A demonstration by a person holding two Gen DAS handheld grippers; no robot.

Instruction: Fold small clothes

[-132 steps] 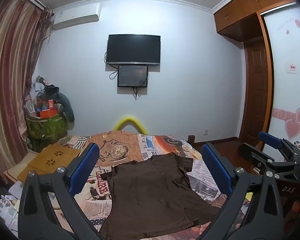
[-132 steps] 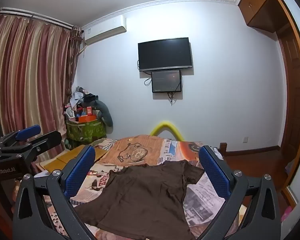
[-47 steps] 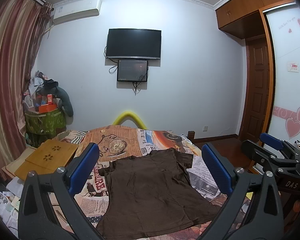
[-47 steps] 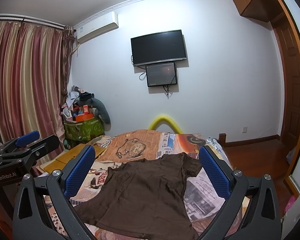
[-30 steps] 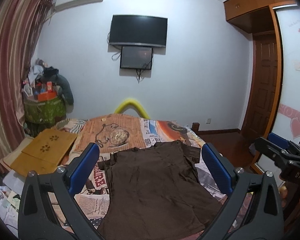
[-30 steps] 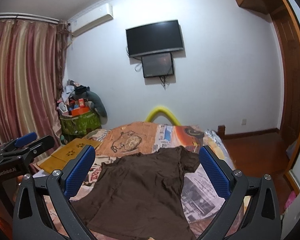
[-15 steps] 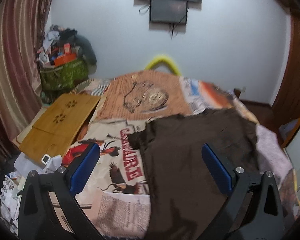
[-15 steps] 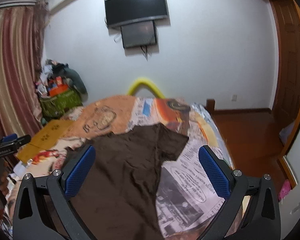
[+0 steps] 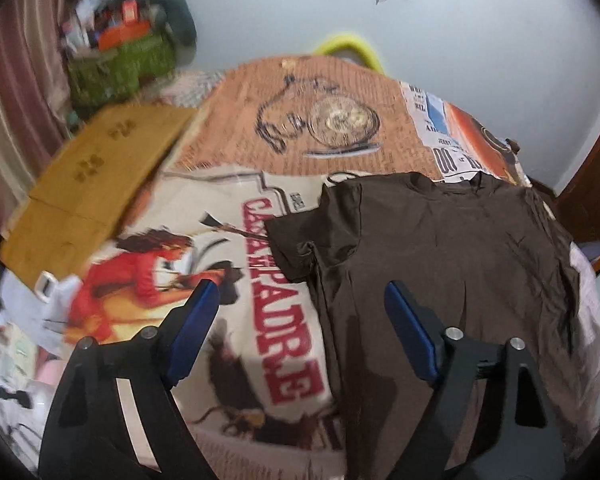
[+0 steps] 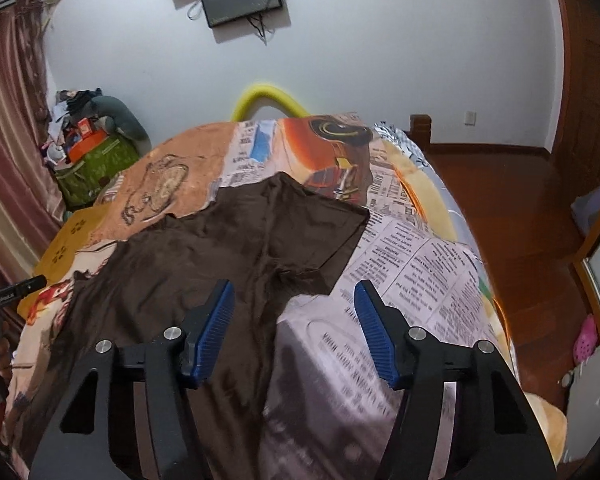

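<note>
Printed bedding (image 9: 228,208) covers a bed where a brown T-shirt (image 9: 440,248) lies flat, collar toward the far wall. Tilted down over the shirt's left sleeve edge, the left gripper (image 9: 300,312) hangs with its blue-padded jaws spread wide, holding nothing. Over the opposite sleeve, the right gripper (image 10: 292,308) also angles down, jaws apart and empty, straddling the shirt's side edge.

Bed (image 10: 428,248) with newspaper-print cover, brown T-shirt (image 9: 440,248) spread flat on it, wooden lap tray (image 9: 96,172) at left edge
</note>
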